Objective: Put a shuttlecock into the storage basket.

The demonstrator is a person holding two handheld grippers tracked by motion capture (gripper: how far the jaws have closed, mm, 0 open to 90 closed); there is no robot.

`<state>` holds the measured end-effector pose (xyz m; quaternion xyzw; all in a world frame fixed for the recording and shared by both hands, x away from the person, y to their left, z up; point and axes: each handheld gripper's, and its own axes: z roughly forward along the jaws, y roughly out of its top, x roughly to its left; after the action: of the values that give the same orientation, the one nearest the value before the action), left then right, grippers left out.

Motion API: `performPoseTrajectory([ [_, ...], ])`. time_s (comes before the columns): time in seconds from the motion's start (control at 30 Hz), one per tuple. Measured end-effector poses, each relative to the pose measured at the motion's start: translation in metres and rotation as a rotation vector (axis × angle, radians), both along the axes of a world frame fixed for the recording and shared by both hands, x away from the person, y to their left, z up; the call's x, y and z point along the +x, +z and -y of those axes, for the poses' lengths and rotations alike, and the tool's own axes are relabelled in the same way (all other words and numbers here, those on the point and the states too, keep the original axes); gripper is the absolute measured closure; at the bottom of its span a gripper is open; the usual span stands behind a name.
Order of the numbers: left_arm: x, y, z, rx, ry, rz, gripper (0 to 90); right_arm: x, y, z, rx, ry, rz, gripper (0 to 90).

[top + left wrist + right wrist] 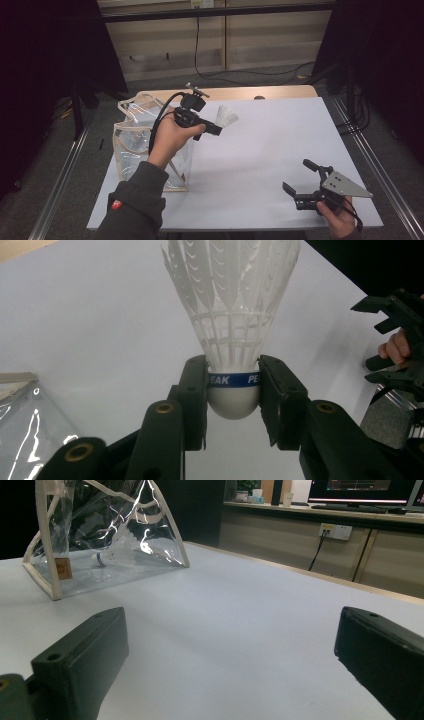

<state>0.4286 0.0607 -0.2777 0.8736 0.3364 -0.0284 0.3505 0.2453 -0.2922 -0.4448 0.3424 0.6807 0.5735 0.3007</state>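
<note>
Two grippers differ: the left gripper (233,392), raised beside the clear bag (131,145), clamps a white shuttlecock (231,315) by its cork. Its own view shows the blue band. The right gripper (299,180) rests low, jaws spread wide.

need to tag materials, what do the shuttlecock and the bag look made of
Shuttlecock: white skirt with moulded ribs and lattice, so probably plastic rather than real feathers; smooth matte white rounded base with a blue printed band, core material unclear. Bag: clear glossy film, likely vinyl, given its bright glints and creases, with cream edging that looks like fabric or faux leather.
</note>
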Motion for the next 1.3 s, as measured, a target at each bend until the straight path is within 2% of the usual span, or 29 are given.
performPoseTrajectory([
  [0.53,0.004,0.01,-0.01,-0.012,0.03,0.005,65.6,0.0,0.0,0.0,0.003,0.0,0.003,0.6],
  [1.3,0.008,0.029,-0.026,-0.008,0.07,0.026,65.6,-0.001,0.0,0.0,0.007,-0.001,0.001,0.6],
])
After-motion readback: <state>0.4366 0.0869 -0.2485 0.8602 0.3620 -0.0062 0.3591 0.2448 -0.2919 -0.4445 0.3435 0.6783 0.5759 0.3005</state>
